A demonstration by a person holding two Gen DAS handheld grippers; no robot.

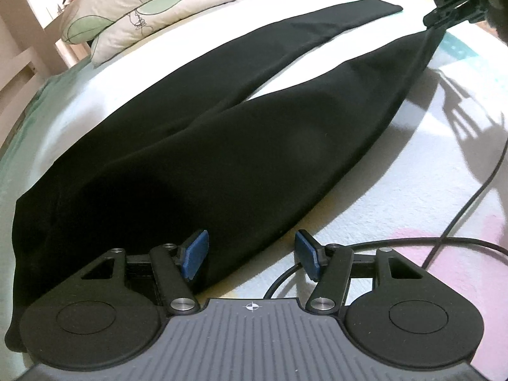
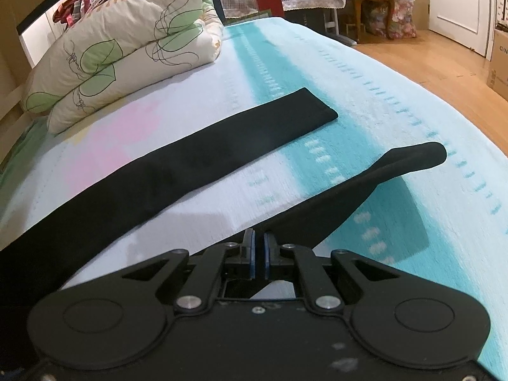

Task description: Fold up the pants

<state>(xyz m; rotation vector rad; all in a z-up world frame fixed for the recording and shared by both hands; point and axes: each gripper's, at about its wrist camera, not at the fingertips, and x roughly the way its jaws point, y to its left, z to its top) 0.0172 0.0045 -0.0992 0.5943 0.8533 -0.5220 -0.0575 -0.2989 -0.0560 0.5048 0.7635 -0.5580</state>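
Black pants [image 1: 190, 158] lie spread on the bed sheet [image 1: 365, 209], waist end nearest me and both legs running away. My left gripper [image 1: 250, 250] is open just above the waist corner; its left pad [image 1: 197, 254] hovers over the fabric and nothing is pinched. In the left wrist view the right gripper [image 1: 444, 12] shows at the top right, pinching the end of the nearer leg. In the right wrist view my right gripper [image 2: 258, 250] is shut on that leg [image 2: 349, 190], whose hem end hangs lifted off the sheet. The other leg [image 2: 190, 158] lies flat.
A folded duvet with green leaf print [image 2: 127, 47] sits at the head of the bed [image 2: 365, 101]. A black cable [image 1: 460, 216] trails over the sheet on the right. Beyond the bed's right edge are wooden floor [image 2: 428, 63] and a cardboard box [image 2: 500, 63].
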